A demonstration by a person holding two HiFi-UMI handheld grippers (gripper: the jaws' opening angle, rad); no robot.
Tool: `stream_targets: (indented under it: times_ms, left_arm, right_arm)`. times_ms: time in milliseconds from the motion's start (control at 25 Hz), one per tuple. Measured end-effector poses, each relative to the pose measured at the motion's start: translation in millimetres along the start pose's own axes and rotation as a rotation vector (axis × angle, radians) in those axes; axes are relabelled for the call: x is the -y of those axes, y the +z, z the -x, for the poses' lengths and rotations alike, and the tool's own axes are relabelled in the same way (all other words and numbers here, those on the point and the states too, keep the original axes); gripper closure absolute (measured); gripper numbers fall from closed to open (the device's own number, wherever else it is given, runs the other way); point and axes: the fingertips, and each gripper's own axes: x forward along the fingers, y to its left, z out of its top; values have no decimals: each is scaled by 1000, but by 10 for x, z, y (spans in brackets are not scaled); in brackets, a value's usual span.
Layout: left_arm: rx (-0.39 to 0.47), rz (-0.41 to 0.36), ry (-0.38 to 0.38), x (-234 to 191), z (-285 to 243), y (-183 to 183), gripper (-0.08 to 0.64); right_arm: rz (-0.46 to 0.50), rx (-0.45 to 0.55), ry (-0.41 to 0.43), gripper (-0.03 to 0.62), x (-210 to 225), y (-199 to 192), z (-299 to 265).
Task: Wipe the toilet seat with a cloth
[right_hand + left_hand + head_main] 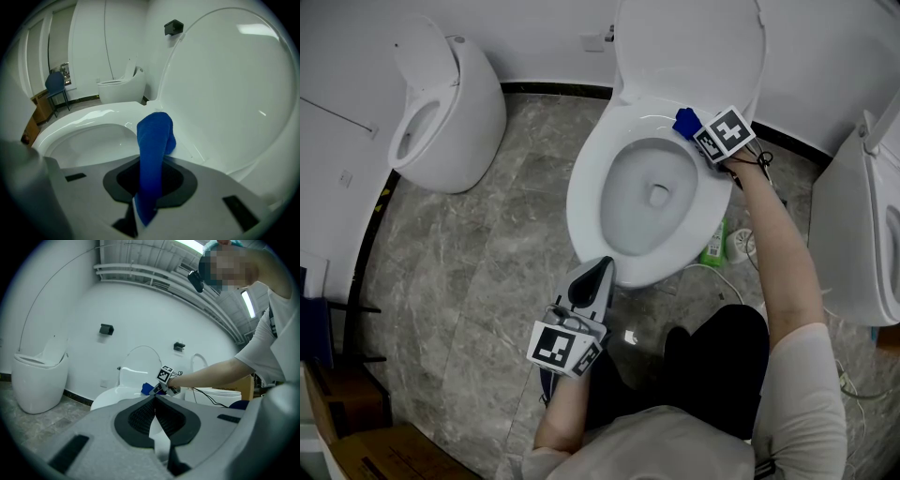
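Observation:
A white toilet stands in the middle of the head view, its lid [689,47] raised and its seat [586,192] down around the bowl. My right gripper [692,133] is at the seat's back right, shut on a blue cloth [683,121] [153,154] that rests on the seat [93,115] near the lid [234,93]. My left gripper [598,272] [154,401] hangs by the seat's front edge, shut with nothing between its jaws. In the left gripper view, the right gripper [159,385] and the cloth [147,388] show beyond those jaws.
A second white toilet [445,108] stands at the left, a third [858,234] at the right. A green bottle [714,246] and white cables [741,281] lie on the grey stone floor right of the bowl. A wooden box [342,403] sits at the lower left.

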Motion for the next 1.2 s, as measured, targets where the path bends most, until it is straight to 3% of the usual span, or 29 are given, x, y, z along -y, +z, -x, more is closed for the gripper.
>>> stream_targets:
  times_ms: [720,1200]
  left_arm:
    - [-9,31,3,-100,-22,-98,552]
    - [-24,43,26,-192,13,-171,552]
  right_arm:
    - [-28,10,8,538,2,261,-221]
    - [14,47,-12,538,-21,443,-341]
